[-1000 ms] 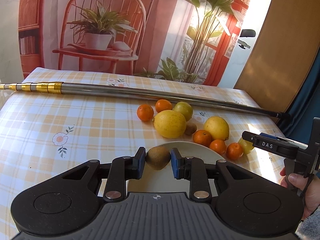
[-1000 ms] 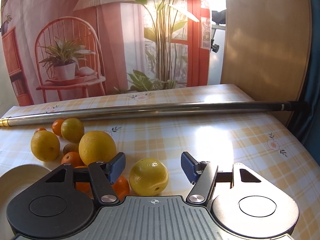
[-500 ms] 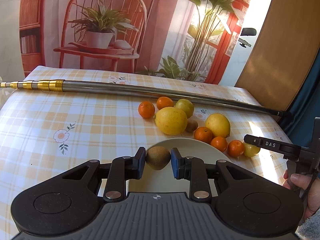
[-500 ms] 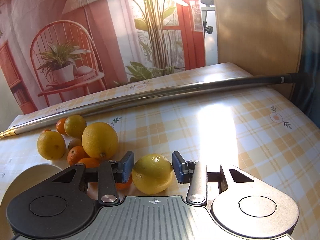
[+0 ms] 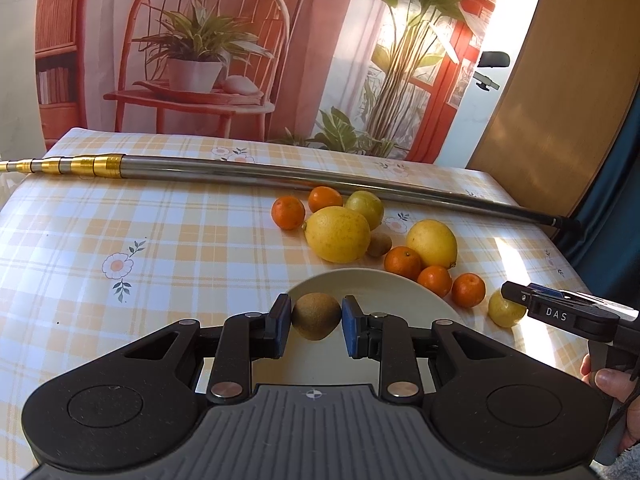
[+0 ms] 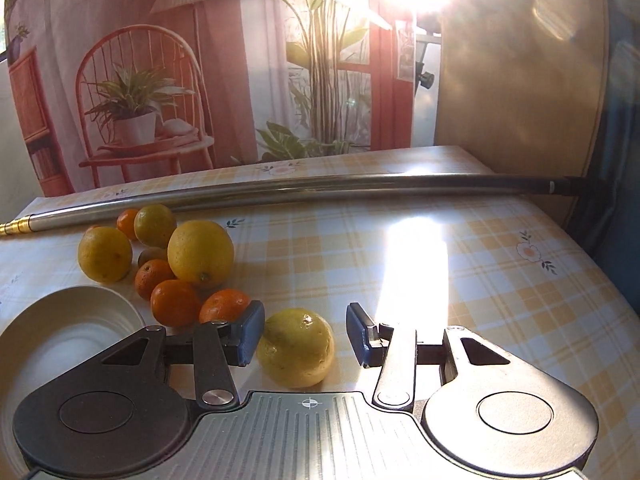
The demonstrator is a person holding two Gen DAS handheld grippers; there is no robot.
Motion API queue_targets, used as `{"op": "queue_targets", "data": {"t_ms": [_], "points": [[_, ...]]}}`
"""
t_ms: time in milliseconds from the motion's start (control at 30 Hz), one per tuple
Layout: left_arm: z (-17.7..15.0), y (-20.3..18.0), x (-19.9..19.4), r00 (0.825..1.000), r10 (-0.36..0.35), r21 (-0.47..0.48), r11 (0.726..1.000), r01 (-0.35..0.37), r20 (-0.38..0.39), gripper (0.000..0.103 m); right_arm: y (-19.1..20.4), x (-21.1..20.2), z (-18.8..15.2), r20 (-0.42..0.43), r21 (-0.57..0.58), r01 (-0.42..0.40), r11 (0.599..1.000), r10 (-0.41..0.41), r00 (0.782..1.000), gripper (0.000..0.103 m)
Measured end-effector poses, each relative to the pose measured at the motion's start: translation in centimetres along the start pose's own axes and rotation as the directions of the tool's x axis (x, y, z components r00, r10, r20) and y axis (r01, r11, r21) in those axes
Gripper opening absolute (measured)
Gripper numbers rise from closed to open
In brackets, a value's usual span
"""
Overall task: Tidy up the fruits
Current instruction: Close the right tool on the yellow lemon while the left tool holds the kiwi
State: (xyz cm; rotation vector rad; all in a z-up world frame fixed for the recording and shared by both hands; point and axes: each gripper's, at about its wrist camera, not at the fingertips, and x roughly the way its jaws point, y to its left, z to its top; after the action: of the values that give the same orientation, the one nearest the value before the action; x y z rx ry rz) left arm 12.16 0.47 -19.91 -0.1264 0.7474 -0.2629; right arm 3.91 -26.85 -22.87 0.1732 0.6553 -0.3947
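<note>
Over the plate [image 5: 416, 300], at 6 o'clock in the left wrist view, the left hand-held gripper [image 5: 314, 322] grips a kiwi [image 5: 316, 315] between its blue pads; whether the kiwi touches the plate is hard to tell. Beyond the plate's rim, from 12 to 2 o'clock, loose fruit lies on the checked tabletop [image 5: 160, 248]: a big lemon [image 5: 337, 239], a 2nd kiwi [image 5: 379, 244] just beside it, another lemon [image 5: 432, 243], a greenish lemon [image 5: 365, 204] and 5 mandarins [image 5: 403, 263]. A metal pole [image 5: 280, 178] with a gold end lies across the tabletop behind the fruit.

At 3 o'clock of the plate, the right hand-held gripper [image 5: 516, 298] straddles a small lemon [image 5: 505, 311], a person's hand [image 5: 612, 392] on its handle. In the right wrist view, this hand-held gripper [image 6: 306, 338] is open, its jaws either side of the small lemon [image 6: 296, 347]: the left pad sits close against the peel, the right pad stands apart with a clear gap. The lemon rests on the tabletop, with a mandarin [image 6: 224, 306] just beside the left pad and the plate [image 6: 80, 320] at 9 o'clock.
</note>
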Motion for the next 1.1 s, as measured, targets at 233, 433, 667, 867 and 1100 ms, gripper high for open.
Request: {"op": "queue_targets", "data": {"t_ms": [233, 433, 667, 867, 1100], "points": [[-0.1, -0.1, 0.1, 1.0, 0.003, 0.005, 1.0, -0.003, -0.006, 0.029, -0.1, -0.1, 0.0, -0.003, 0.012, -0.008, 1.0, 0.008, 1.0, 0.042], [0.0, -0.1, 0.1, 1.0, 0.003, 0.007, 1.0, -0.003, -0.008, 0.029, -0.1, 0.3, -0.1, -0.016, 0.006, -0.011, 1.0, 0.011, 1.0, 0.043], [0.0, -0.1, 0.3, 1.0, 0.005, 0.007, 1.0, -0.005, -0.02, 0.029, -0.2, 1.5, -0.3, -0.055, 0.034, -0.024, 0.999, 0.026, 0.998, 0.043], [-0.3, 0.0, 0.2, 0.999, 0.011, 0.012, 1.0, -0.01, -0.031, 0.029, -0.2, 1.7, -0.5, -0.071, 0.06, -0.031, 0.998, 0.035, 0.997, 0.043], [-0.5, 0.0, 0.1, 0.999, 0.013, 0.013, 1.0, -0.013, -0.04, 0.029, -0.3, 1.3, -0.7, -0.068, 0.073, -0.029, 0.997, 0.033, 0.997, 0.043]]}}
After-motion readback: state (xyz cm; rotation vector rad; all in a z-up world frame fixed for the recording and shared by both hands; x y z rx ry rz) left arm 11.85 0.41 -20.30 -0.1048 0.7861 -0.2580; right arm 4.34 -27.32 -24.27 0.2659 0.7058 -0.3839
